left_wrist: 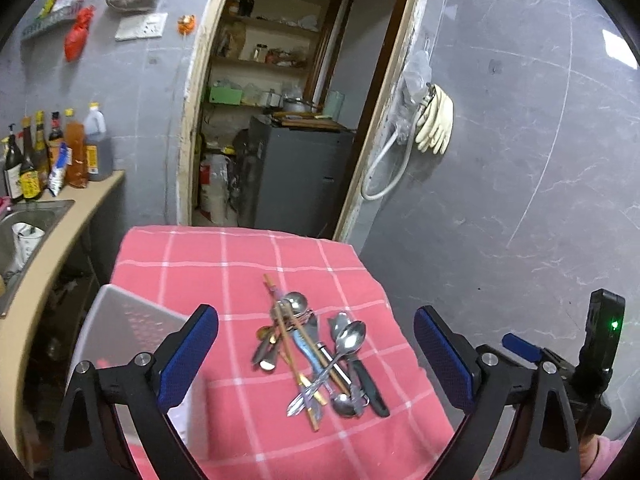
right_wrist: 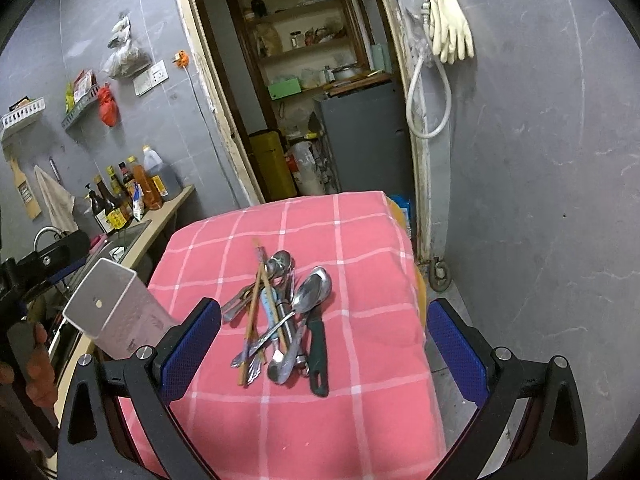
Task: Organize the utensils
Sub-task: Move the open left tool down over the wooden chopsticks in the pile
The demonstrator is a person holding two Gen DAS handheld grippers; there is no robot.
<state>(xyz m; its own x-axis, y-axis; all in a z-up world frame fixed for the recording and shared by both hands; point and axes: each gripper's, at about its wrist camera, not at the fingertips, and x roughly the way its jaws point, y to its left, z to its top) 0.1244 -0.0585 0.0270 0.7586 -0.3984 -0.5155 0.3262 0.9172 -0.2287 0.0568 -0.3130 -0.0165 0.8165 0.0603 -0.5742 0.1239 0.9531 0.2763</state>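
Observation:
A heap of utensils (left_wrist: 316,356) (right_wrist: 280,320), made up of spoons, wooden chopsticks, a fork and a dark-handled knife (right_wrist: 318,344), lies in the middle of a pink checked tablecloth (left_wrist: 240,264) (right_wrist: 360,232). A white perforated plastic holder (left_wrist: 132,320) (right_wrist: 116,312) stands at the cloth's left edge. My left gripper (left_wrist: 316,316) is open above the near side of the heap, with nothing between its blue pads. My right gripper (right_wrist: 324,304) is also open and holds nothing, and it hovers short of the heap. In the left wrist view, part of the right gripper (left_wrist: 520,352) shows at the right.
A counter on the left carries sauce bottles (left_wrist: 60,152) (right_wrist: 128,196) and a sink (left_wrist: 28,220). Behind the table an open doorway shows shelves and a grey cabinet (left_wrist: 296,176) (right_wrist: 368,136). Rubber gloves (left_wrist: 436,120) hang on the grey wall. A hand (right_wrist: 36,360) is at the far left.

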